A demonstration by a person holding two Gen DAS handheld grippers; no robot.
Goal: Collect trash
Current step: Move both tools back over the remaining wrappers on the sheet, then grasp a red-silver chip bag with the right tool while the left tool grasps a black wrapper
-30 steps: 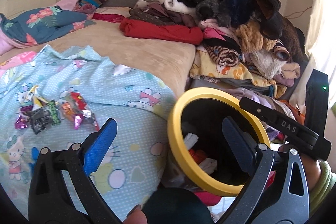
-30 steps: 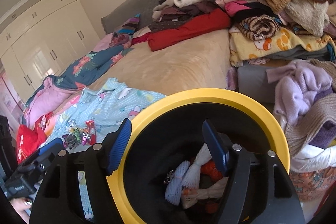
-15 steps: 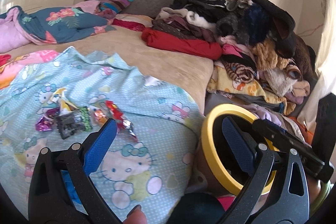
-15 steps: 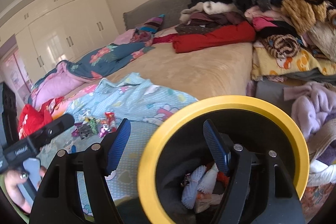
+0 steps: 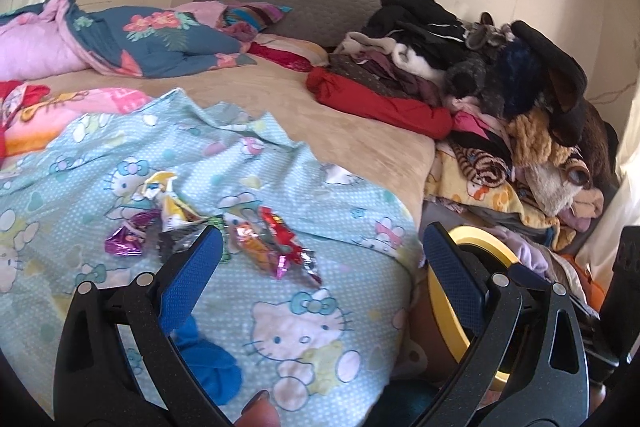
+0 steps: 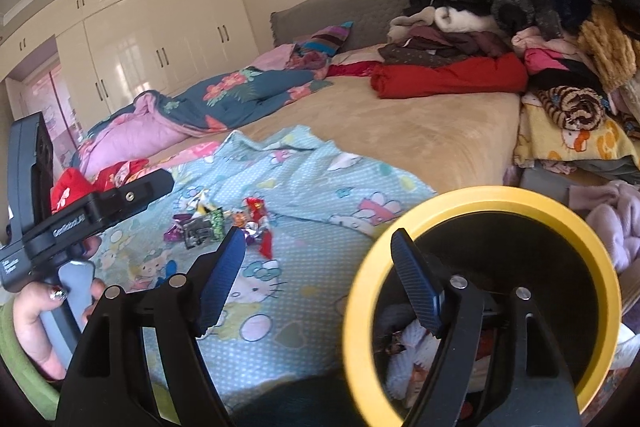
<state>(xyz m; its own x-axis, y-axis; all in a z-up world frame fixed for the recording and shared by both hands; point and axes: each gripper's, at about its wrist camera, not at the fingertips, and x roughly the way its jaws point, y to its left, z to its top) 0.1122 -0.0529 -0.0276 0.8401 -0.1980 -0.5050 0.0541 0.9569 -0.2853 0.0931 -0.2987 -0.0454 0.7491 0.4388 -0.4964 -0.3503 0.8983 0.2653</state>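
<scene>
Here we hold the left gripper (image 5: 320, 259) low over the blue cartoon-cat sheet (image 5: 304, 327), its blue-padded jaws spread wide with nothing between them, and the right gripper (image 6: 316, 267) likewise gapes empty, one finger hanging over the mouth of the yellow-rimmed bin (image 6: 476, 195). Just ahead of the left fingertips lies the trash we are after: a loose cluster of crinkled candy wrappers (image 5: 208, 227) resting on the sheet, a red and silver foil wrapper (image 5: 286, 251) nearest, a purple foil wrapper (image 5: 126, 239) to the left, a yellow and white one (image 5: 168, 199) behind. To do this well, we judge it best to bring the left jaws down around a single wrapper at the near edge, pressing lightly so the pads catch foil and not a fold of the soft sheet, which would drag the whole pile along. Thin foil may slip, so we should close fully before lifting. The bin stands just off the bed's corner, close to the right of the wrappers; in the right wrist view it already holds white and orange-red scraps (image 6: 412, 347) at the bottom, though what they are we cannot tell. Farther back the tan bedspread (image 5: 280, 99) stretches away, with a heap of folded clothes (image 5: 480, 75) piled at its right side.
</scene>
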